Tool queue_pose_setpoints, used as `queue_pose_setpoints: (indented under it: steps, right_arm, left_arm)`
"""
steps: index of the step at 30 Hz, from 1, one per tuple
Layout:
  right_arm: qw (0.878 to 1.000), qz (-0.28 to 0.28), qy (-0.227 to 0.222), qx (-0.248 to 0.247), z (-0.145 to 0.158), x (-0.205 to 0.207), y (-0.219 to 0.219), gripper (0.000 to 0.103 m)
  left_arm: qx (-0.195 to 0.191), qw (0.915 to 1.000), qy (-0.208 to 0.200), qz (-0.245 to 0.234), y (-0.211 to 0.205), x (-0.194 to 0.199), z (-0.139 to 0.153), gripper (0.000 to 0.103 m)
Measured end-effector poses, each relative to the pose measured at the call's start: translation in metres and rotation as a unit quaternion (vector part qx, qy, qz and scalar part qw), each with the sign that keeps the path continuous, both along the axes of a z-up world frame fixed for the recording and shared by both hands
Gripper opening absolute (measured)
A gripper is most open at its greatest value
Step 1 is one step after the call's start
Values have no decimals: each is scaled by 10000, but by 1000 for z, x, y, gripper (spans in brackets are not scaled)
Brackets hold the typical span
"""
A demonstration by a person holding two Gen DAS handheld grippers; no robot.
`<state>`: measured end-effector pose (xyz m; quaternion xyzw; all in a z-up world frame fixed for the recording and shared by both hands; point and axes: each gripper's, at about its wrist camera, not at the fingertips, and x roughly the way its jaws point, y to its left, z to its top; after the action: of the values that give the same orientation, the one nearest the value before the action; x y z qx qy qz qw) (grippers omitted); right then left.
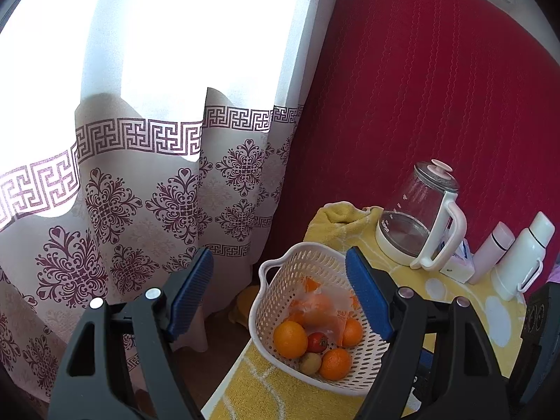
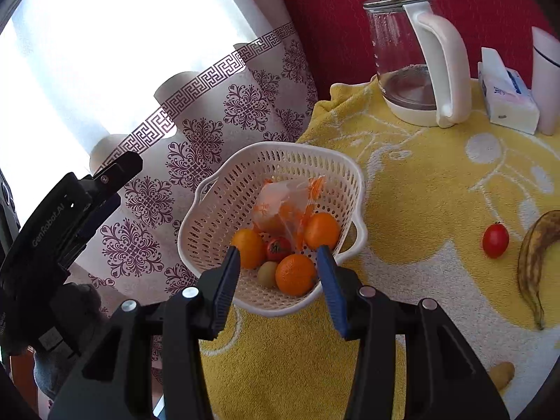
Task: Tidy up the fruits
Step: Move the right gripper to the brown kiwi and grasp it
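Left wrist view
Left gripper (image 1: 280, 290): my jaws stand wide with nothing between them, hanging above the near side of the basket.
Basket (image 1: 280, 266): white perforated plastic on the yellow towel (image 1: 266, 385), at the table corner by the curtain (image 1: 140, 210).
Basket contents: three oranges, the largest (image 1: 290, 339) on the curtain side, a small tomato (image 1: 317, 342), a kiwi (image 1: 310, 364), and a crinkled plastic bag (image 1: 322, 306) at the back holding something orange.
Beyond the basket: a glass kettle (image 1: 416, 217), with two white flasks (image 1: 521, 255) further off beside it.

Right wrist view
Right gripper (image 2: 278, 259): my jaws are spread wide and empty, the tips straddling the nearest orange (image 2: 295, 274) at the basket's (image 2: 224, 189) near rim; I cannot tell whether they touch anything.
Loose fruit: a cherry tomato (image 2: 495, 240) and a spotted banana (image 2: 533, 262) lie on the towel (image 2: 402, 182), well apart from the basket on the side away from the curtain.
Left gripper body (image 2: 63, 217): beside the basket, on the curtain side.

Handling, as I judge it
Cherry tomato: light, smooth, apt to roll or burst; I would close gently across its middle.
Banana: overripe, so soft and easily bruised; I would take it mid-length with light pressure.
Basket: light, liable to slide on the towel.
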<state>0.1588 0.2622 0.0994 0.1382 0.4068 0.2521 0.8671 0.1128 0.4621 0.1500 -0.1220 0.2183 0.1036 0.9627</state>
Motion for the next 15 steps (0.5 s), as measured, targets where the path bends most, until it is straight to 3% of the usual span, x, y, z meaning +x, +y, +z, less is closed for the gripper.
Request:
queue_pose_setpoints:
  steps: [6, 15]
  right_arm:
    - [9993, -362, -87, 18, 4, -4, -44, 47]
    - [9953, -972, 36, 22, -13, -18, -116, 47]
  left_arm:
    - [114, 9998, 2, -140, -14, 1, 0, 80]
    - [369, 9985, -18, -393, -42, 2, 1, 85]
